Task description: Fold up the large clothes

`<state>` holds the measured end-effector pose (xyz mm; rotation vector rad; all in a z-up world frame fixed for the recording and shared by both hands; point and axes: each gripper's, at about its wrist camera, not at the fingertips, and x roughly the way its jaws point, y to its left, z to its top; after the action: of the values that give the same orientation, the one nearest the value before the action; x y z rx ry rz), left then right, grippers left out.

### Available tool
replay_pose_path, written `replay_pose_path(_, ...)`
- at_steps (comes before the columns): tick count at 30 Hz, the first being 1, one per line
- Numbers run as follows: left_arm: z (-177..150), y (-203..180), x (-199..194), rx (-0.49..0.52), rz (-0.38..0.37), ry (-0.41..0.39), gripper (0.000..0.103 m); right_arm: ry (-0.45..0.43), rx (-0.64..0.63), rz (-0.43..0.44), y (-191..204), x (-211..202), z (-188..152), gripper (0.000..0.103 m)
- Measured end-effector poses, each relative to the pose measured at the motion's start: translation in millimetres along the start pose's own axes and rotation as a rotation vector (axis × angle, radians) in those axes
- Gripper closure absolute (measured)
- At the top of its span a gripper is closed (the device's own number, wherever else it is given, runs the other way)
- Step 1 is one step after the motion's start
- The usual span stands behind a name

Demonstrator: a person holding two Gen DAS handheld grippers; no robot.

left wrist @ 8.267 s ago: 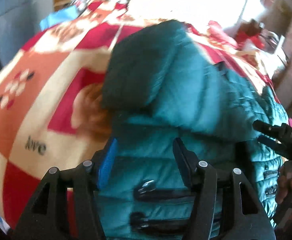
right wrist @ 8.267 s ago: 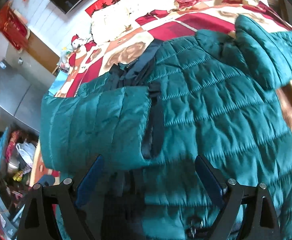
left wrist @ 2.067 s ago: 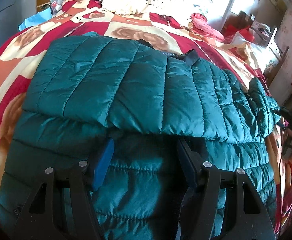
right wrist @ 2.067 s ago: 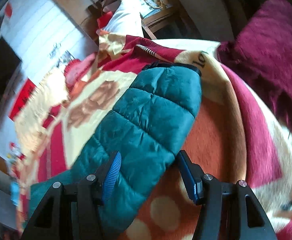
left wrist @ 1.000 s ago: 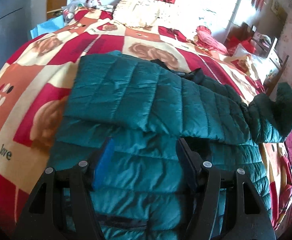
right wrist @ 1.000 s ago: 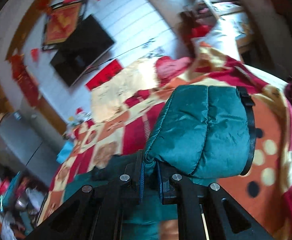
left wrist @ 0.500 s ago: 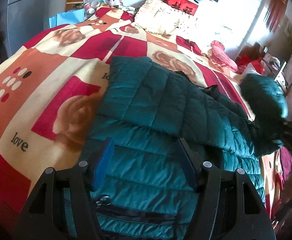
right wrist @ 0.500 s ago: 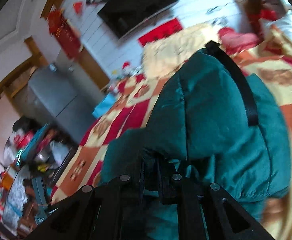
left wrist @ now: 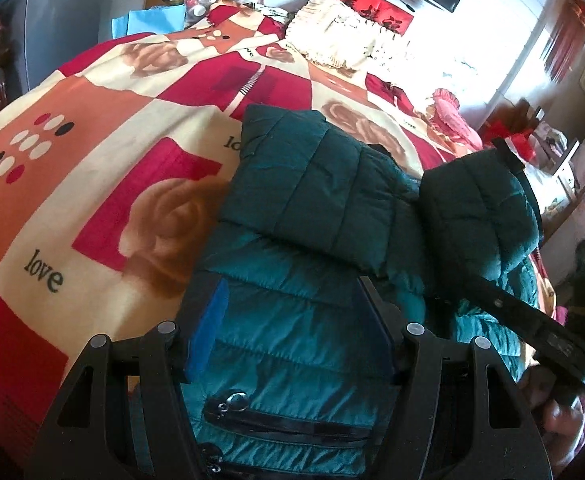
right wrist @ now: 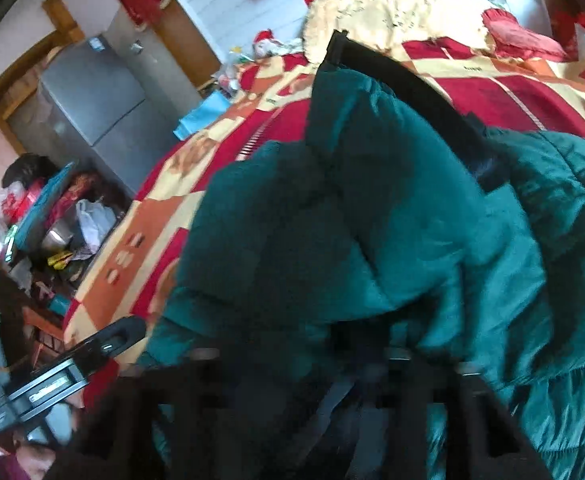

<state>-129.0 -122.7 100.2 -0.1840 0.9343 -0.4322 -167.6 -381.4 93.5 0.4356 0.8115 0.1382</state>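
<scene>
Left gripper [left wrist: 290, 320] spread over the jacket [left wrist: 292, 320] hem; right gripper [right wrist: 312, 380] just opening, blurred.

The right gripper [right wrist: 304, 384] is a dark blur, so how its jaws stand cannot be told. The jacket [left wrist: 292, 320] runs off the bottom edge, hiding the bed [left wrist: 92, 160] beneath.
</scene>
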Motion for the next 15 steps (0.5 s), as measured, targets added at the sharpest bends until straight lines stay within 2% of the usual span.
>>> replay_pose_path(6, 0, -9, -8, -0.019, -0.095, -0.01, 0.039, -0.026, -0.012, -0.004, 4, -28, -8, 0.046)
replay_pose_path(10, 0, -8, -14, -0.052, -0.16, -0.023, 0.039, -0.05, 0.048, 0.016, -11, -52, -16, 0.046)
replay_pose_path(15, 3, -4, -7, -0.098, -0.153, 0.0, 0.039, -0.068, 0.106, 0.015, -29, -75, -21, 0.046)
